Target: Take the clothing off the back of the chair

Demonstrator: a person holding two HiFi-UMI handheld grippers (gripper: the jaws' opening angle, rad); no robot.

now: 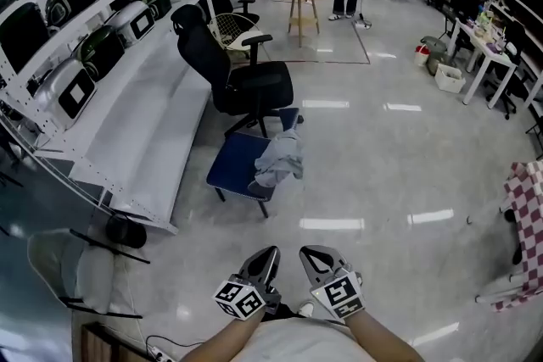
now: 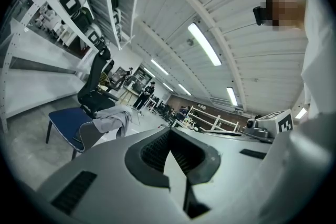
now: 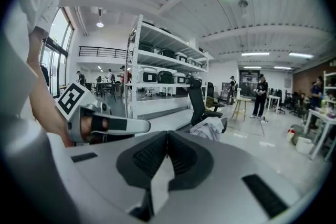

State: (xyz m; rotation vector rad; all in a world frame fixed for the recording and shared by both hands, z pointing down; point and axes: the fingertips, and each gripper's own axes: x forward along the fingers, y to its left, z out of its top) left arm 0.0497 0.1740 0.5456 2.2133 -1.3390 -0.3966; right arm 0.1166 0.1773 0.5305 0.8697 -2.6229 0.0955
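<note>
The room is a wide, open workshop with a pale, polished floor (image 1: 373, 165) that mirrors the ceiling strip lights as bright bars. Along the left runs a long white metal shelving rack (image 1: 136, 131), its uprights perforated and its lower shelf a broad bare sheet. The upper levels carry boxy appliances (image 1: 76, 89) with dark fronts.

A black office chair (image 1: 246, 85) with a mesh back and padded seat stands just beside the rack. Right in front of it is a smaller chair (image 1: 233, 165) with a flat, square blue seat on thin dark legs. The clothing (image 1: 280, 158), a soft, crumpled grey garment, hangs over this chair's backrest in loose folds, its hem drooping past the seat edge.

Farther off are a round wooden stool (image 1: 301, 0) and some people standing, and at the right edge hangs a red-and-white checked cloth (image 1: 530, 208).

Nearest, well short of the chair, the left gripper (image 1: 266, 257) and right gripper (image 1: 312, 255) are held side by side. Each has smooth grey shells and ribbed black pads, and each is clenched tight on nothing.
</note>
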